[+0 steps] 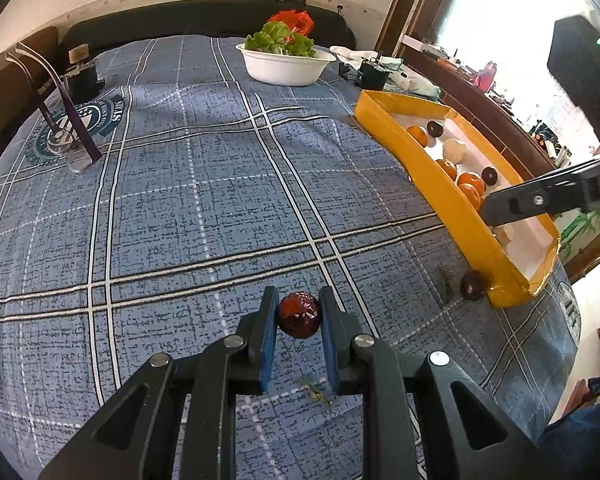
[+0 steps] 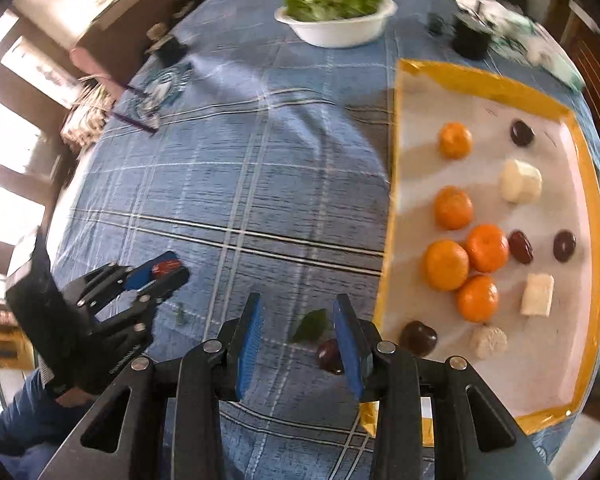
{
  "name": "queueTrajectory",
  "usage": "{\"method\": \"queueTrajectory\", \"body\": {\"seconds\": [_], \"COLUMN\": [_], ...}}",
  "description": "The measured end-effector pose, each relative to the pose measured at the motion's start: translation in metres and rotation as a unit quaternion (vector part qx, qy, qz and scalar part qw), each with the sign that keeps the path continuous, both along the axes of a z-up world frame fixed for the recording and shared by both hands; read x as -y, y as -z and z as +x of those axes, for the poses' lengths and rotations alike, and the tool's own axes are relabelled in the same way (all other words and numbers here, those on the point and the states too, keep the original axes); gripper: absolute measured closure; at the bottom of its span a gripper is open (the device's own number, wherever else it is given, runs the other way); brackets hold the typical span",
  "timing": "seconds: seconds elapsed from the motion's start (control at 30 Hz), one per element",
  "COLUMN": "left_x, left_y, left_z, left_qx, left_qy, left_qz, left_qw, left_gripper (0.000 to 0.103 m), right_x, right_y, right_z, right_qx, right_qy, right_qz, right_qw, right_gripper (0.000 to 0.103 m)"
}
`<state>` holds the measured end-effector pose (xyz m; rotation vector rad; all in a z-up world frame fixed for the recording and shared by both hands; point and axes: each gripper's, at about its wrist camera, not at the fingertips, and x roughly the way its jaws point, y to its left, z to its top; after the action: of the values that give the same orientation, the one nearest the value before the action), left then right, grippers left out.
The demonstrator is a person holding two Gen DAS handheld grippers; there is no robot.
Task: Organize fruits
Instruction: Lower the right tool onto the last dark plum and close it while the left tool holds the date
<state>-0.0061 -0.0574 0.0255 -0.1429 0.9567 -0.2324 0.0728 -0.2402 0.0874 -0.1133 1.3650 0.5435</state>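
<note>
My left gripper (image 1: 299,312) is shut on a dark red date (image 1: 299,314) just above the blue plaid cloth; it also shows in the right wrist view (image 2: 162,270). My right gripper (image 2: 298,324) is open and empty above the cloth, beside the yellow tray (image 2: 388,216). A dark plum (image 2: 329,356) lies on the cloth just by its right finger, outside the tray's near corner; it also shows in the left wrist view (image 1: 473,285). The tray (image 1: 432,184) holds several oranges (image 2: 446,264), dark plums, a date (image 2: 521,246) and white pieces (image 2: 520,181).
A white bowl of lettuce (image 1: 285,65) stands at the far side of the table. A green leaf (image 2: 311,325) lies on the cloth between my right fingers. A clear stand with purple strips (image 1: 66,120) is at far left. Small black items (image 1: 373,71) sit behind the tray.
</note>
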Motion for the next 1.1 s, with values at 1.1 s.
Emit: {"method": "queueTrajectory", "body": {"seconds": [1.1], "left_x": [-0.03], "left_y": [0.006], "left_z": [-0.03], "left_qx": [-0.007], "left_qy": [0.012], "left_qz": [-0.027], "left_qw": [0.9995], "left_gripper": [0.084], "right_x": [0.014], "right_y": [0.018], "right_z": [-0.043], "right_qx": [-0.005], "right_qy": [0.022], "right_qz": [0.011], "right_qw": [1.0], "right_gripper": [0.064]}}
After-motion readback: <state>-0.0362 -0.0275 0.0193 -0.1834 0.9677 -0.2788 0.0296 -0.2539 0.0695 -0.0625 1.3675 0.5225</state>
